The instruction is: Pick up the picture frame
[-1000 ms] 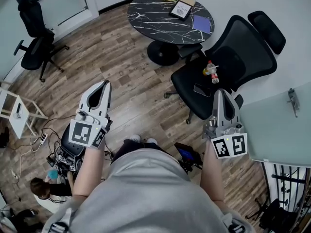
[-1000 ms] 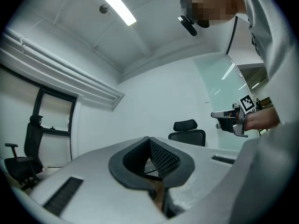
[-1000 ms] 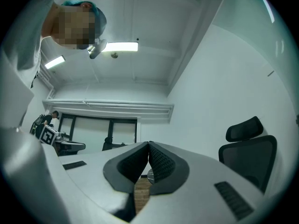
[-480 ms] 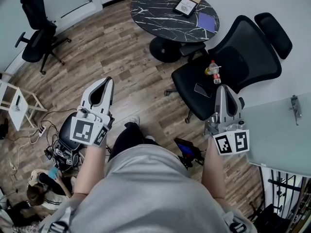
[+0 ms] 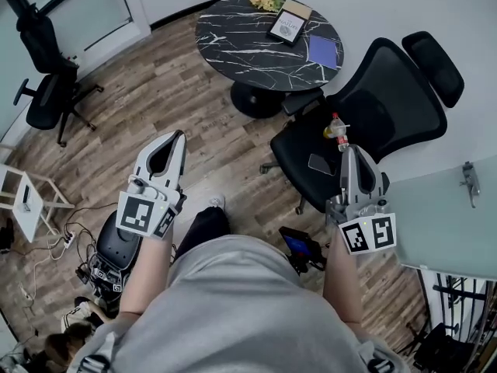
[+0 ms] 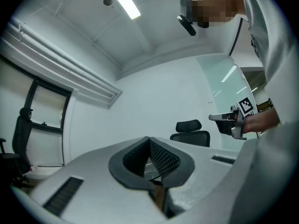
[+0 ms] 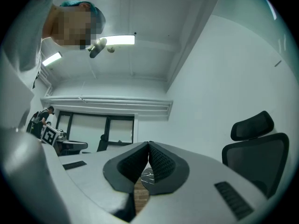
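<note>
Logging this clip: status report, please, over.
Left gripper and right gripper shut, empty. Black picture frame untouched on round black marble table. Black office chair near right gripper.

picture frame (image 5: 287,27) print too small to read, white stand (image 5: 31,216) cut by left edge

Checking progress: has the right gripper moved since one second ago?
Yes: the right gripper went forward, toward the round table; its tip is nearer the bottle on the black chair.

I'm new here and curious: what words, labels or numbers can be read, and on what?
None is readable.
Picture frame on the round table: print too small to read.
Bottle on the office chair: label too small to read.
Cubes on the left hand-held gripper and right hand-held gripper: square marker patterns, no words.
</note>
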Tool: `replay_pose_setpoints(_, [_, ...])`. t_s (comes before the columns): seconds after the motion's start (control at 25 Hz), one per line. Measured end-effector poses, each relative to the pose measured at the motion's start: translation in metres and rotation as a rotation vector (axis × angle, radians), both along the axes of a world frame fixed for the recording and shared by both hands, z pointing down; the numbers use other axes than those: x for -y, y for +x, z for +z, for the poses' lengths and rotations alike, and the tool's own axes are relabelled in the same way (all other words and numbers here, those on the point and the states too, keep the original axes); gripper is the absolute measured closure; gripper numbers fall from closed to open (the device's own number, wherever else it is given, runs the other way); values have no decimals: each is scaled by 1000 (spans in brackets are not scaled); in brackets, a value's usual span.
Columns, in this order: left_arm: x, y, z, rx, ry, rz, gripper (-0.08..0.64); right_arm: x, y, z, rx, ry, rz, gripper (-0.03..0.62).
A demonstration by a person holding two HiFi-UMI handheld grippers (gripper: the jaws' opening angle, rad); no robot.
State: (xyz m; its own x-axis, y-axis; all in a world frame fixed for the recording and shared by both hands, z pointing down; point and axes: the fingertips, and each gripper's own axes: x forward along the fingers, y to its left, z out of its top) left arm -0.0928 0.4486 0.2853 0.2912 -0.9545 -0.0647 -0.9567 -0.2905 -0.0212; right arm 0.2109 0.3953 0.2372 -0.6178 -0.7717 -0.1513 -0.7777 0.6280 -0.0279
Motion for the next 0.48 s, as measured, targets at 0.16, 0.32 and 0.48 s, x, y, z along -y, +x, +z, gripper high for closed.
replay_pose_setpoints(0.16, [37,-20,-9,10,10,29,554,27,-16,-10,4,17,24,566])
replay_pose_setpoints(0.32, [71,-39,-16,16,19,55,554,52,-33,-16,11,27,51,566])
replay_pose_setpoints(0.48, [99,-55,-14,17,16,86,554,72,-53,-14,15,21,65,566])
